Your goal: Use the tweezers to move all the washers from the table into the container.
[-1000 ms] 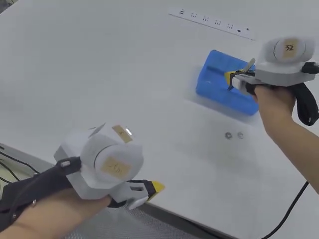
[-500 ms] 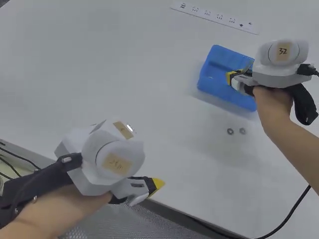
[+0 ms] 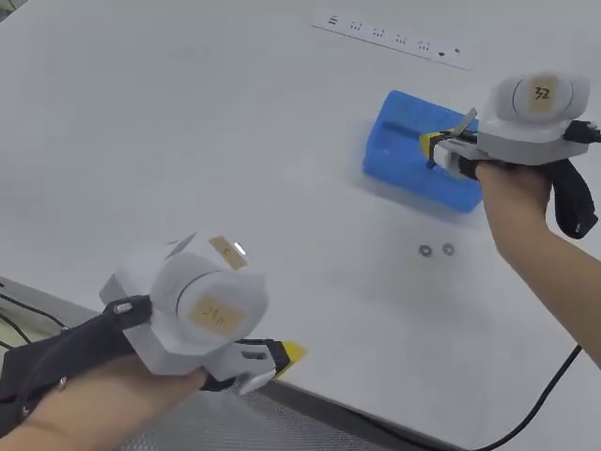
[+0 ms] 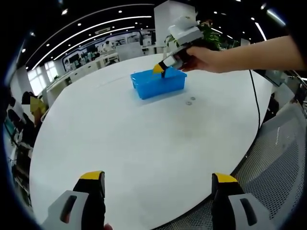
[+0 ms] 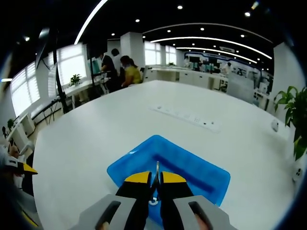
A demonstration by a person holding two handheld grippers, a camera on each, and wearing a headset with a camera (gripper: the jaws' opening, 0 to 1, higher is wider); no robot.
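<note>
Right claw (image 3: 434,150) is clamped shut on the tweezers (image 5: 157,170), held over the blue container (image 3: 394,174), approx. mid-way along the far side of the surface (image 3: 188,141). The tweezers' long axis runs straight fwd out of the claw, tips angled down into the box. Whether a washer is pinched at the tips can't be told: too small.

Two washers (image 3: 425,250) are left lying on the surface, side by side but just apart, near the container's near wall, on the side toward the near edge. From the right claw they lie back toward the person and lower down, so a pull-back and a drop would likely be needed next. They look like small flat grey rings, thin and lying flat. A fine pinch at the rim will prob. be called for, and a slip on the smooth top is the risk.

Left claw (image 4: 157,178) is spread wide open with nothing in it, parked at the near left edge, well apart from the washers. The right hand is much the nearer, so the pick is judged to be its job.
</note>
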